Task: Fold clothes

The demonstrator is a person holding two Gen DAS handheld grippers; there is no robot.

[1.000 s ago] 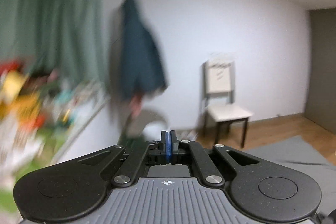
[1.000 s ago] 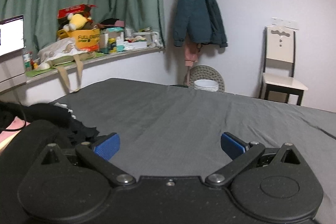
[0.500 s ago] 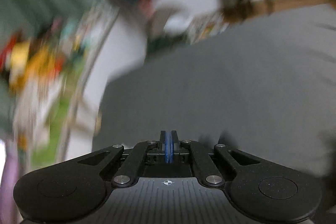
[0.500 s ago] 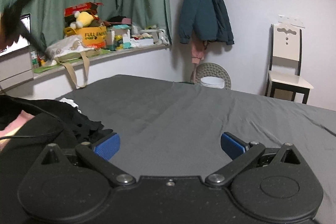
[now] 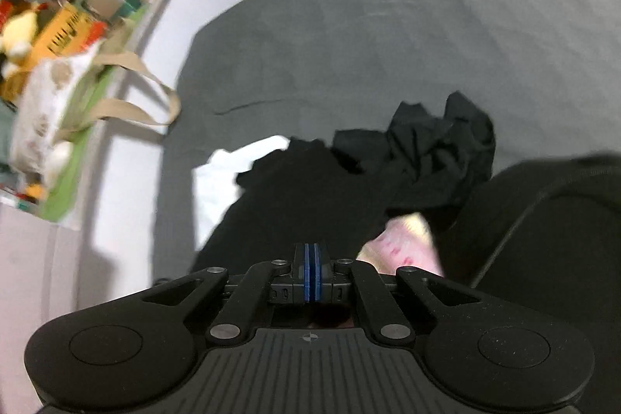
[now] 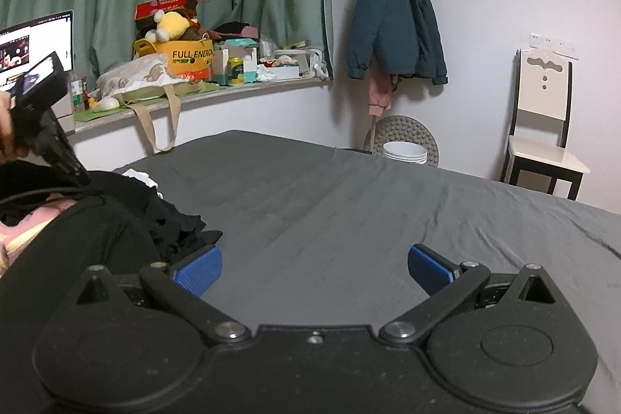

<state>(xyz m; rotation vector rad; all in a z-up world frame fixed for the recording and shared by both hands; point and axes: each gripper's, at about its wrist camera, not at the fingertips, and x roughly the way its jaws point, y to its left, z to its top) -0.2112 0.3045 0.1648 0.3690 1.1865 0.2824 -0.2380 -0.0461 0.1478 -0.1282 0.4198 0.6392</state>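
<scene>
A heap of crumpled black clothes (image 5: 407, 158) lies on the grey bed sheet (image 5: 388, 37), with a white garment (image 5: 233, 173) at its left side and a pink patterned one (image 5: 403, 243) at its near edge. My left gripper (image 5: 310, 258) hangs just above the heap, shut, with nothing between its blue pads. In the right wrist view the same black clothes (image 6: 178, 224) lie at the left. My right gripper (image 6: 310, 268) stands open over bare sheet (image 6: 349, 204), to the right of the heap. The left gripper's body (image 6: 39, 111) shows there at the far left, held in a hand.
A cluttered window ledge (image 6: 194, 96) with a tote bag (image 6: 151, 92), a yellow box and a plush toy runs behind the bed. A dark coat (image 6: 392, 18) hangs on the wall. A chair (image 6: 543, 127) and a stack of white bowls (image 6: 403, 152) stand beyond the bed.
My left gripper has swung down from facing the wall and chair to pointing at the clothes heap, still shut. The right gripper has risen slightly and stays open.
</scene>
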